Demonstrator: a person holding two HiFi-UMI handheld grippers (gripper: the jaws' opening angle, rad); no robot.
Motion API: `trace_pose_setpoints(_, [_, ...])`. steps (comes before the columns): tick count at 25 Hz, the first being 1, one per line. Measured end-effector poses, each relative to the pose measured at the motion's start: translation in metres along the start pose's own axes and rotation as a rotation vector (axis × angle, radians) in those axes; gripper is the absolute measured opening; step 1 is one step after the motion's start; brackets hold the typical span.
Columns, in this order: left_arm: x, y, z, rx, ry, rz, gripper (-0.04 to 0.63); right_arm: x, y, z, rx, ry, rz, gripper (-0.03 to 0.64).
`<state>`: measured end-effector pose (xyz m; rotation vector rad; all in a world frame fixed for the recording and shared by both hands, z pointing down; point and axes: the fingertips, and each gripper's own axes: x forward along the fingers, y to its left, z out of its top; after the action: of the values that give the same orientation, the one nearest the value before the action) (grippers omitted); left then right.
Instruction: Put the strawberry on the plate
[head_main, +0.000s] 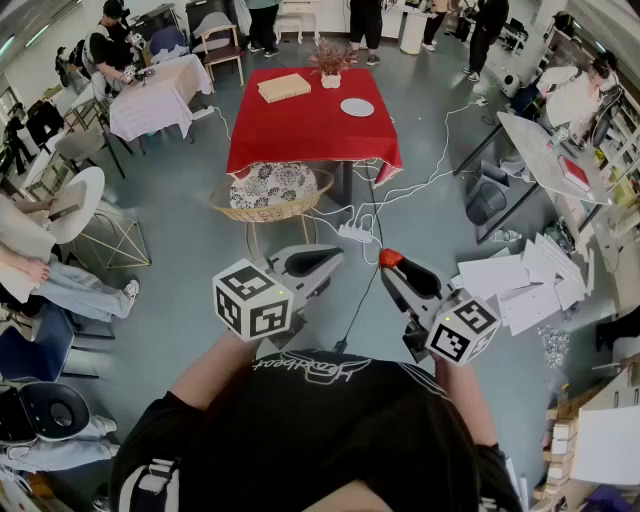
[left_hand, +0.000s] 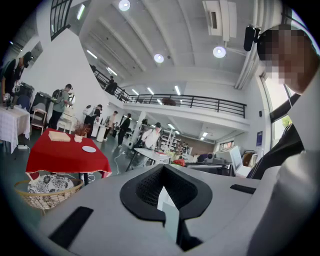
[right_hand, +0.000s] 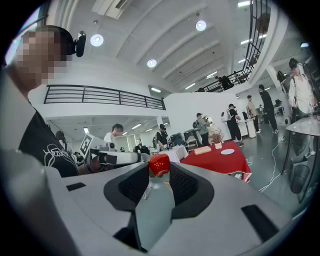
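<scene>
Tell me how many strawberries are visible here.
1. The strawberry is gripped at the tips of the right gripper, in the air, far from the red table. No other shows, though some may be hidden.

- table (head_main: 305, 130) with a red cloth, tan box (head_main: 284, 87) and a little pot of dried plants (head_main: 330, 62) at its far edge
- wicker chair (head_main: 272, 205) with a floral cushion, pushed up to its near side
- white power strip (head_main: 355, 233) plus cables on the grey floor
- loose paper sheets (head_main: 520, 285) scattered off to the right
</scene>
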<state>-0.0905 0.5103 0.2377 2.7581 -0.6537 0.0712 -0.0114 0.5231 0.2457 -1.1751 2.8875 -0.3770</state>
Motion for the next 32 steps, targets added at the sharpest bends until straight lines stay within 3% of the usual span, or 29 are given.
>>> trace_pose_setpoints(18, [0.017,-0.040,-0.008,0.018,0.018,-0.010,0.006,-0.040,0.002,0.000,-0.027,-0.019,-0.010,0.126])
trace_pose_setpoints(32, [0.045,-0.081,-0.034,0.016,0.066,-0.047,0.006,-0.097,-0.012,-0.020,0.033,-0.046,-0.066,0.126])
